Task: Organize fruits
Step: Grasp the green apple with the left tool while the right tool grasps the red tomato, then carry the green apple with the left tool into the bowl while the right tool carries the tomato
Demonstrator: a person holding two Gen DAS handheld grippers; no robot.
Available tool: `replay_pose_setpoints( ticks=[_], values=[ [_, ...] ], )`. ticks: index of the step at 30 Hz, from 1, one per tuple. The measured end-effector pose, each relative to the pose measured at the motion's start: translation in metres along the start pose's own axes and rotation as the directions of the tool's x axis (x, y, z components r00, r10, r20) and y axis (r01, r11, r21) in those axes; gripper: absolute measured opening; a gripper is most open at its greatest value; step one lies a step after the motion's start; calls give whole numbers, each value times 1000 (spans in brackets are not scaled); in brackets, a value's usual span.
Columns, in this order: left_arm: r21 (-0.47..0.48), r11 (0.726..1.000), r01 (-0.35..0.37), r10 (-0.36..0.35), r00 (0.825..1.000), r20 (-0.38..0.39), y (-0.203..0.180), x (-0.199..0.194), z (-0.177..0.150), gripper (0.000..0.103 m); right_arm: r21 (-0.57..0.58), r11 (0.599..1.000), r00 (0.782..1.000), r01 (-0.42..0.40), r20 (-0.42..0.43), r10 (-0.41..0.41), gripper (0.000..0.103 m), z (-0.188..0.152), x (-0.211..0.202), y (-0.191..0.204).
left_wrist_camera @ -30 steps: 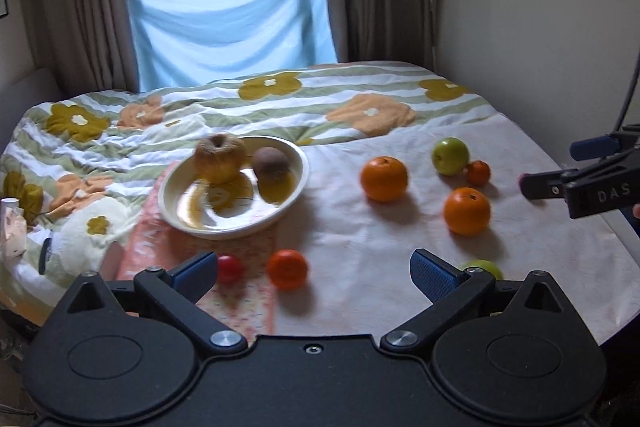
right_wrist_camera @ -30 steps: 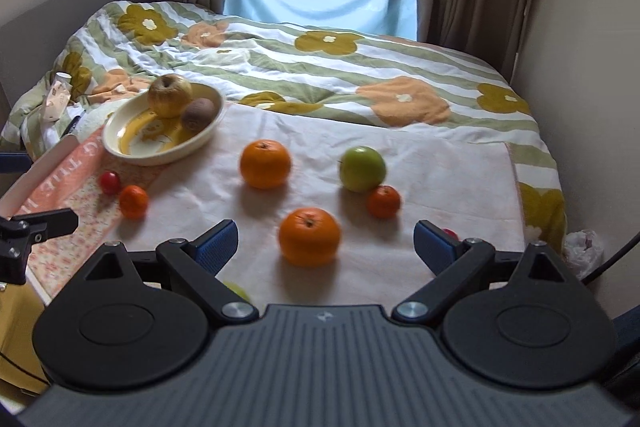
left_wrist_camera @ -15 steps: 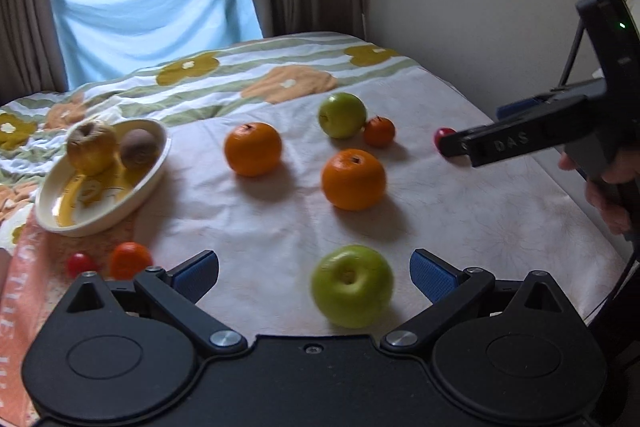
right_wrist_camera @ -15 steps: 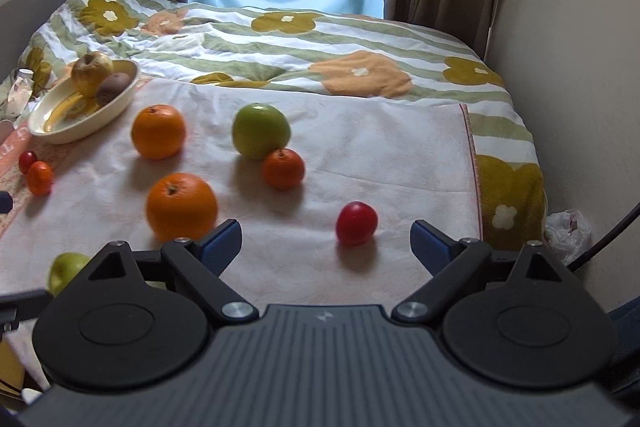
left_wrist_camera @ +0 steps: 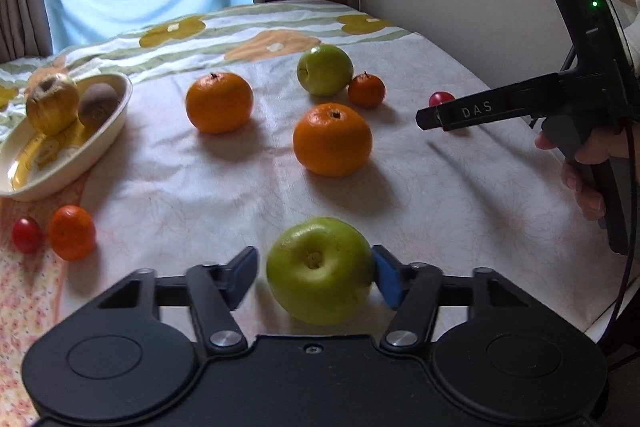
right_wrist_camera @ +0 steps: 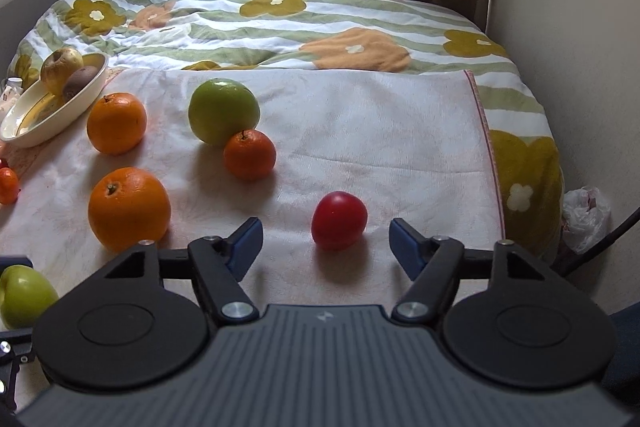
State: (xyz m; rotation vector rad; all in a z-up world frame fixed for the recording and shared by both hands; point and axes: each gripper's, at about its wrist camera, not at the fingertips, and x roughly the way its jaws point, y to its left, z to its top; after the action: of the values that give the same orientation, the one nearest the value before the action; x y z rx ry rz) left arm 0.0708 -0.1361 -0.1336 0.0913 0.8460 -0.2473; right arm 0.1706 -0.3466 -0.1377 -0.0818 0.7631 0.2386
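**A:** Both tools are down over the pale cloth (right_wrist_camera: 360, 131) on the bed (right_wrist_camera: 280, 23). The left tool (left_wrist_camera: 314, 273) has the near green apple (left_wrist_camera: 320, 269) right between its blue pads; its jaws have just been closing in.

**B:** Gripping it?

**A:** The right-hand pad (left_wrist_camera: 387, 281) touches the apple's side, while the left-hand one sits just off it with a sliver of cloth showing, so it is open around the apple, not clamped.

**B:** And the other hand?

**A:** The right tool (right_wrist_camera: 326, 245) has also just been narrowing, yet its jaws stand open with clear gaps on both sides of the small red fruit (right_wrist_camera: 339, 221), which lies on the cloth just ahead of the tips and between them (a cherry tomato, by the look of it).

**B:** Where's everything else?

**A:** From the right wrist: a second green apple (right_wrist_camera: 223, 111) with a small orange (right_wrist_camera: 249, 155) touching its front, and two big oranges (right_wrist_camera: 117, 123) (right_wrist_camera: 129, 209) left of those. The cream dish (right_wrist_camera: 24, 131) at far left holds a yellowish apple (right_wrist_camera: 61, 69) and a brown fruit (right_wrist_camera: 82, 79).

**B:** Anything near the dish?

**A:** From the left wrist, another small orange (left_wrist_camera: 72, 233) and a second little red fruit (left_wrist_camera: 26, 235) lie side by side on the flowered cloth (left_wrist_camera: 24, 299) in front of it.
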Motion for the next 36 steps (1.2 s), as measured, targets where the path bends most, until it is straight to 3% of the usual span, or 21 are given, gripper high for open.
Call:
replay_pose_setpoints(
  ticks=[11,16,27,36],
  values=[
    [-6,1000,-6,6,1000,8,-3,0,0,58,3,1000,1000,16,9,-16,62,0,9,-3],
    [-14,1000,-13,13,1000,6,-2,0,1,58,0,1000,1000,22,18,-22,46,0,9,-5],
    [-37,999,-36,38,999,33,2,-15,5,58,12,1000,999,12,46,-13,46,6,-11,-4],
    [-63,996,-63,69,993,98,6,-54,14,58,14,1000,998,0,69,-1,45,18,-49,10]
  ],
)
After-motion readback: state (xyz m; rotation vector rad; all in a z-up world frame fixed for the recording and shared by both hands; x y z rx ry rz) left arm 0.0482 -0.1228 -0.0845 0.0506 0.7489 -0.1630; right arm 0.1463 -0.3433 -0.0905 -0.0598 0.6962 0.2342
